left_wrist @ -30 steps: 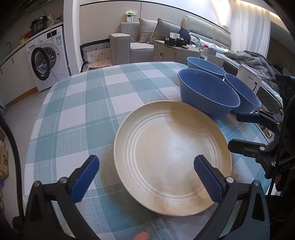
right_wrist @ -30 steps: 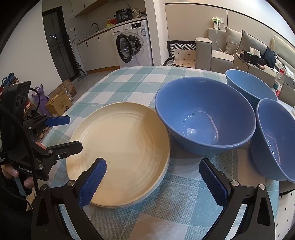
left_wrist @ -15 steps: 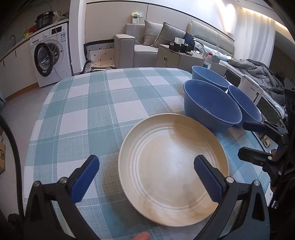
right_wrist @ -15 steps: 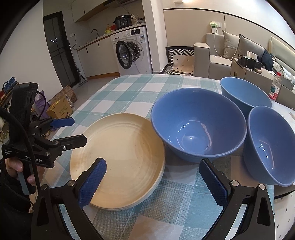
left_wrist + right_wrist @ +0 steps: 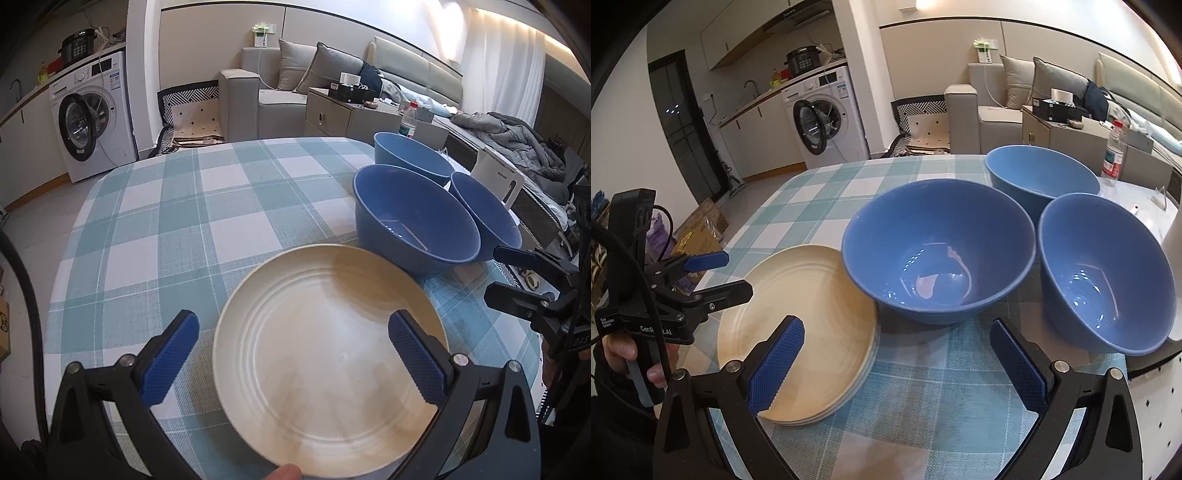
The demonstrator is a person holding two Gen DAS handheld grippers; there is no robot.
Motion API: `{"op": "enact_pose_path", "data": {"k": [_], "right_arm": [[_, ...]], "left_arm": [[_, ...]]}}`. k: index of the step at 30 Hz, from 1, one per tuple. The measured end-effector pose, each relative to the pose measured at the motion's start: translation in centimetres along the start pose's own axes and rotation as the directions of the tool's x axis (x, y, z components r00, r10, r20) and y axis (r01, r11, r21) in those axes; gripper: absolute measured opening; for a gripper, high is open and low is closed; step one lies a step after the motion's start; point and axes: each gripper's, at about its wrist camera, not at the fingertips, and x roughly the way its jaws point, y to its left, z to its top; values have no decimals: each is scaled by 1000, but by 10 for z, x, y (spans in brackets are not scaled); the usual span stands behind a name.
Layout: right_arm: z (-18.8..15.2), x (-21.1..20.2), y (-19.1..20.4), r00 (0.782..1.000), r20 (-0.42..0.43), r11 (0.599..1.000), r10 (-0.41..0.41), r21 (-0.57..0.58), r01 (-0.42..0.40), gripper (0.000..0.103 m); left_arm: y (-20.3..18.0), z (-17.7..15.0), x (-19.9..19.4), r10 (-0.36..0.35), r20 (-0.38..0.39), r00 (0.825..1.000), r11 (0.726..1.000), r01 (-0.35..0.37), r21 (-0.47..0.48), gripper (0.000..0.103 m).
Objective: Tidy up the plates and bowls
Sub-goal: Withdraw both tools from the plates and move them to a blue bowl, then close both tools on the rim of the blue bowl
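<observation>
Cream plates [image 5: 809, 325] are stacked beside three blue bowls [image 5: 938, 254], apparently awaiting nesting, while the left gripper [image 5: 295, 354] and right gripper [image 5: 897, 362] are held wide, empty.

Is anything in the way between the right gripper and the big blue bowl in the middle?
No. The right gripper is open, and only bare checked tablecloth lies between its fingers and the middle blue bowl. The cream plates sit off to the side.
</observation>
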Motion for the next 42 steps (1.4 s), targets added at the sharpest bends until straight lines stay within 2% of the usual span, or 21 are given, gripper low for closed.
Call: {"op": "enact_pose_path", "data": {"k": [14, 33, 39, 42], "right_arm": [[2, -4, -32, 1000, 14, 995, -27, 96, 26, 102], [4, 6, -46, 1000, 5, 984, -23, 175, 22, 102], [5, 14, -49, 1000, -4, 983, -5, 182, 6, 102], [6, 16, -49, 1000, -5, 983, -5, 185, 6, 102]], "left_arm": [[-16, 27, 17, -24, -8, 1000, 1000, 24, 14, 103], [-23, 55, 38, -48, -32, 998, 998, 49, 29, 103], [-27, 61, 47, -65, -45, 997, 997, 67, 49, 100], [-30, 64, 50, -74, -48, 996, 995, 77, 64, 92]]}}
